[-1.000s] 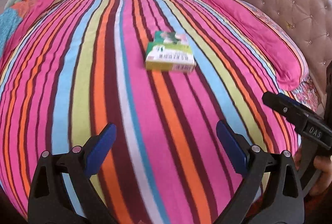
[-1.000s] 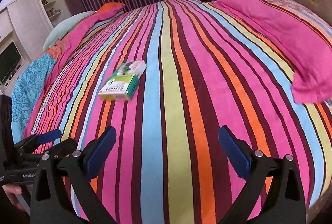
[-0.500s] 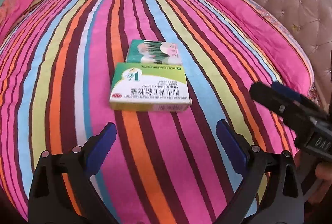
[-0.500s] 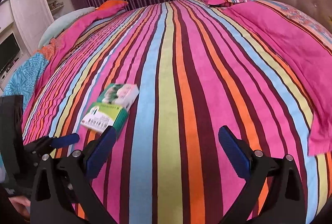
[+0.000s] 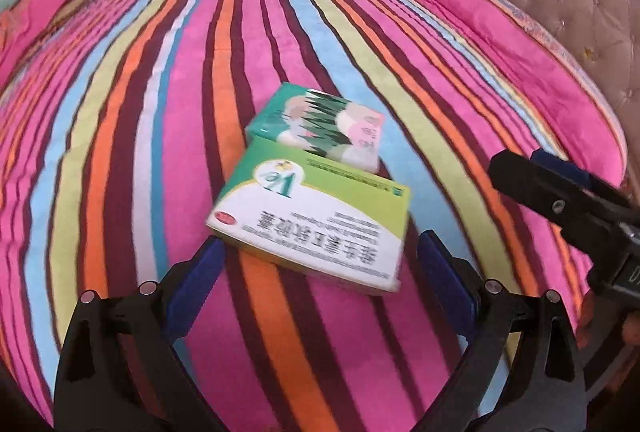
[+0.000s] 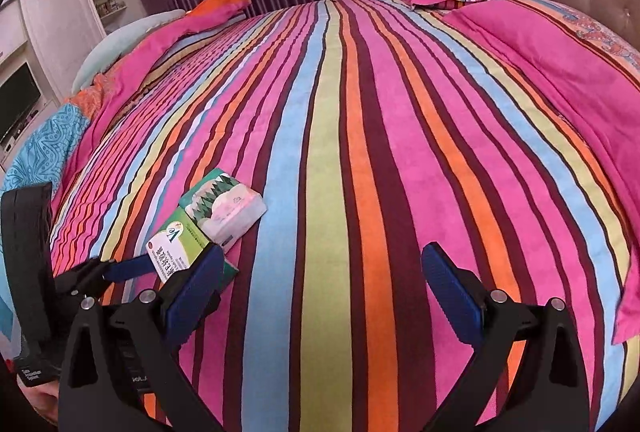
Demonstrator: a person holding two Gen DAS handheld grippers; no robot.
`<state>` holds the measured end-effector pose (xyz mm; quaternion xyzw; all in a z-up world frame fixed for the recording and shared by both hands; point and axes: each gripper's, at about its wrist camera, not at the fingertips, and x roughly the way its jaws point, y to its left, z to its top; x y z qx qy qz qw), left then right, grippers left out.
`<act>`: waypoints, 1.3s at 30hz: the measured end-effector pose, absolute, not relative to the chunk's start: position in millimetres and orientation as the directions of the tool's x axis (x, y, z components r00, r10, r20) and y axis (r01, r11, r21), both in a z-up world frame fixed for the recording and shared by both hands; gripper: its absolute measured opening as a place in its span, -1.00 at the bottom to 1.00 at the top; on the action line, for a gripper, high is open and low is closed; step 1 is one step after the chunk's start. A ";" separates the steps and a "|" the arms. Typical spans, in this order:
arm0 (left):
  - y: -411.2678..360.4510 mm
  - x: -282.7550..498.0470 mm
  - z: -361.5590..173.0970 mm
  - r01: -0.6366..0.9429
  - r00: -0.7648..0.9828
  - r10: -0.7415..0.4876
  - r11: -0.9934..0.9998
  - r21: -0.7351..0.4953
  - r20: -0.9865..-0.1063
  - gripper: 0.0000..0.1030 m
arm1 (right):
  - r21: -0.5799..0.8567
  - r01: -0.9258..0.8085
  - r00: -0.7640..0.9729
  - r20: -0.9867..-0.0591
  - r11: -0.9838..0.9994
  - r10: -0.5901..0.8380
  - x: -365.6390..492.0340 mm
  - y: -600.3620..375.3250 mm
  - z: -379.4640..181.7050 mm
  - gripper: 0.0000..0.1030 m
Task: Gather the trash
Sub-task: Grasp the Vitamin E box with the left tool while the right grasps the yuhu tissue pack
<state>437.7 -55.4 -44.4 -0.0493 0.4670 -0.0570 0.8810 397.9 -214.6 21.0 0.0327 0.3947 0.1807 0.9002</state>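
We are reaching our released left claw [image 5: 316,264] toward the green box [image 5: 312,228] on the bed [image 5: 160,111]; next, straddle and clench it, the right claw [image 6: 320,284] released too.

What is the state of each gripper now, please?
Left gripper: open, holding nothing; the green medicine box lies just ahead of its fingers.
Right gripper: open, holding nothing, above the striped bedspread.

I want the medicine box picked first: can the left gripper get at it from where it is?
Probably yes. The left gripper is open, with the medicine box lying flat on the striped bedspread just ahead between its fingers. Only the tissue pack touches its far edge.
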 end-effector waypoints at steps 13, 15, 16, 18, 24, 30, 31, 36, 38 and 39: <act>-17.2 447.4 -42.5 0.115 0.582 -0.133 0.990 -0.080 -0.802 0.83 | 0.166 -0.380 0.597 -0.708 0.910 0.378 409.5 -188.3 17.8 0.84; -15.0 447.0 -41.7 0.158 0.586 -0.138 0.986 -0.055 -0.798 0.83 | 0.162 -0.394 0.594 -0.706 0.905 0.385 409.5 -182.1 18.3 0.84; -14.7 446.0 -41.5 0.178 0.587 -0.144 0.983 -0.046 -0.797 0.83 | 0.166 -0.398 0.593 -0.705 0.902 0.391 409.9 -179.7 18.8 0.84; -13.3 444.8 -40.9 0.224 0.589 -0.160 0.974 -0.031 -0.792 0.83 | 0.180 -0.410 0.589 -0.697 0.894 0.410 411.0 -174.6 20.5 0.84; 1.5 440.3 -37.9 0.333 0.585 -0.276 0.939 -0.084 -0.763 0.83 | 0.106 -0.478 0.579 -0.708 0.872 0.404 414.3 -156.9 21.1 0.84; 12.2 450.1 -39.3 0.375 0.556 -0.386 0.907 -0.192 -0.737 0.82 | 0.116 -0.478 0.565 -0.718 0.871 0.406 426.8 -154.8 18.2 0.84; 8.8 451.6 -40.6 0.391 0.542 -0.391 0.901 -0.189 -0.743 0.83 | 0.124 -0.475 0.562 -0.720 0.872 0.408 429.0 -154.3 17.5 0.84; -1.5 453.4 -46.5 0.419 0.540 -0.349 0.901 -0.115 -0.765 0.83 | 0.112 -0.505 0.538 -0.734 0.856 0.414 434.2 -141.1 14.7 0.84; -1.2 455.4 -47.4 0.412 0.535 -0.356 0.902 -0.131 -0.766 0.82 | 0.084 -0.520 0.536 -0.743 0.850 0.401 436.5 -134.5 13.1 0.84; -1.8 456.1 -47.6 0.406 0.541 -0.351 0.905 -0.129 -0.765 0.83 | 0.075 -0.528 0.533 -0.746 0.846 0.399 438.0 -131.6 12.1 0.84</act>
